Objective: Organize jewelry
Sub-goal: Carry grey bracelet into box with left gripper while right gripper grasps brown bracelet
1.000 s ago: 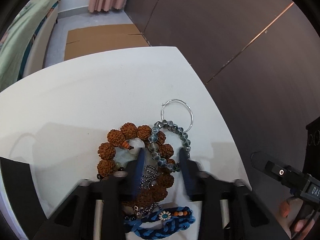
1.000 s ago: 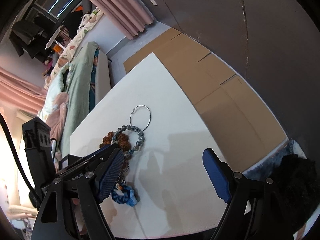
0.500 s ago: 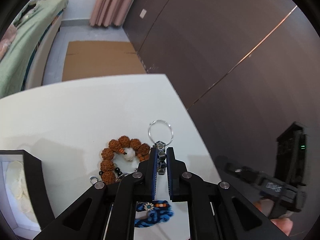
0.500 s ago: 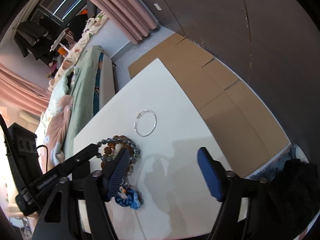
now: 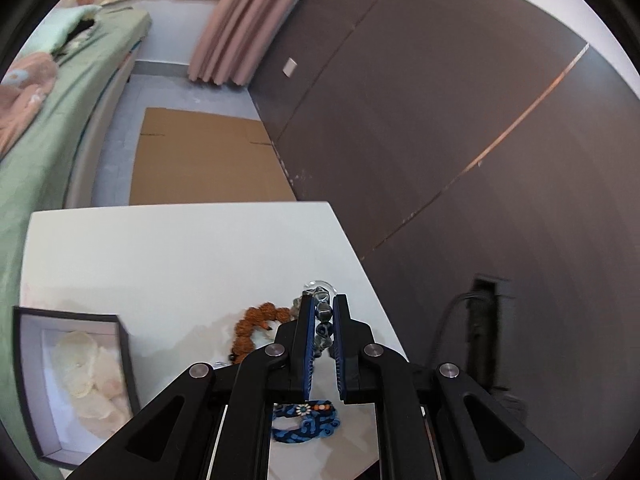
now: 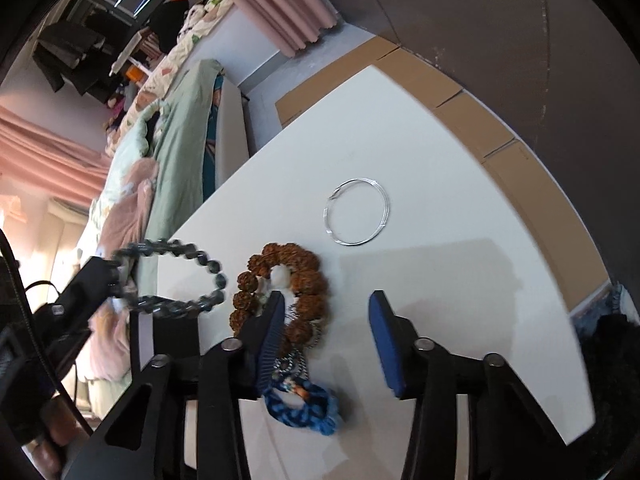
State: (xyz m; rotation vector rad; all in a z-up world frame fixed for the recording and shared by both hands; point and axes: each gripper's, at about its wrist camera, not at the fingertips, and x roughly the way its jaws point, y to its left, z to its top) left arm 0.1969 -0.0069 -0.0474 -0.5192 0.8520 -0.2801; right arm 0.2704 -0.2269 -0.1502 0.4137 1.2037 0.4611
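My left gripper is shut on a grey-blue beaded bracelet and holds it above the white table. In the right wrist view the bracelet hangs as a loop from the left gripper, lifted off the table. A brown seed-bead bracelet lies on the table, also seen in the left wrist view. A thin silver hoop lies beyond it. A blue braided bracelet lies nearest, with a silver chain beside it. My right gripper is open above the pile.
An open dark jewelry box with white lining and pale shell-like pieces stands at the table's left. A bed with green bedding is on the left. Flat cardboard lies on the floor. A dark wall is close on the right.
My left gripper shut on the grey-blue bracelet and lifted it off the pile, up and to the left. The silver hoop now lies alone. My right gripper moved closer over the pile.
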